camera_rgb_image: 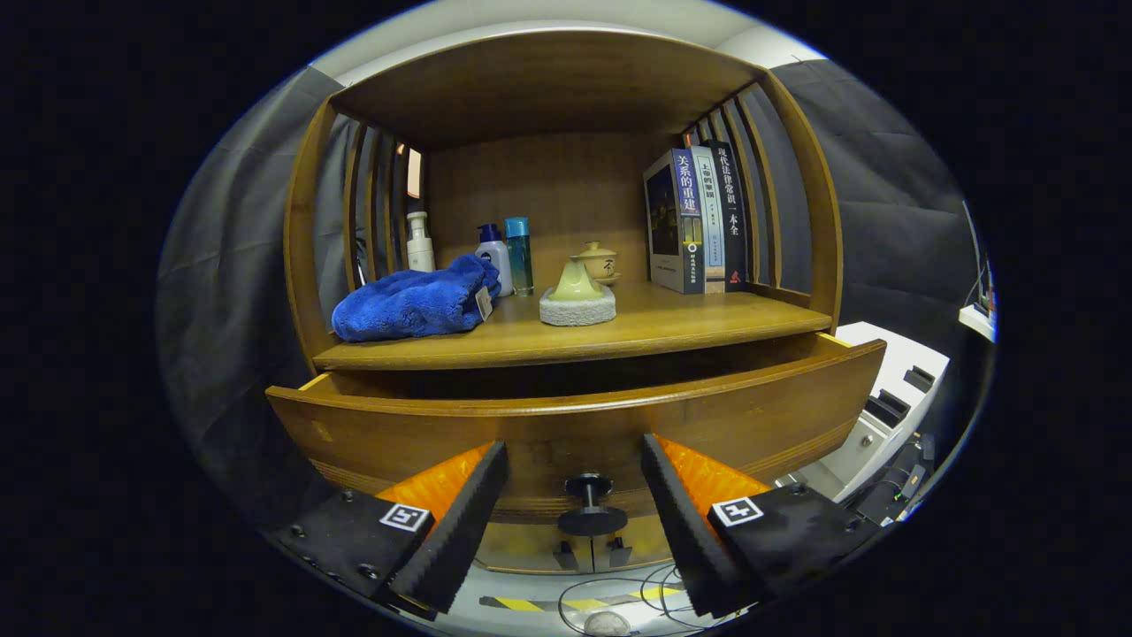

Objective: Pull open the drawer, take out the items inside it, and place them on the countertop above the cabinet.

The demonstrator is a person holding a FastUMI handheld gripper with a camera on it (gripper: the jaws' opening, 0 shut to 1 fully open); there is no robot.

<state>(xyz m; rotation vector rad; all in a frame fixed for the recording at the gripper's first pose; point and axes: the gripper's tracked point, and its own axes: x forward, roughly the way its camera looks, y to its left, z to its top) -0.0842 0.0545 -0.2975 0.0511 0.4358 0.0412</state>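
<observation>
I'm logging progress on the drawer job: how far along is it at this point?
Done: the drawer stands pulled out below the countertop. In hand: nothing; the tongs are open, their fingers either side of the drawer's knob without pressing it. Left: taking items out, though the drawer's inside is hidden by its front, so I can't tell what remains. A blue towel and a sponge already lie on the countertop.

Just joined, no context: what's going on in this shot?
A person's handheld gripper faces a wooden cabinet. Its jaws stand open on either side of the black drawer knob, not pressing on it. The drawer is already pulled partway out; its inside isn't visible. On the countertop above sit a blue towel, some bottles, a sponge and books.
</observation>
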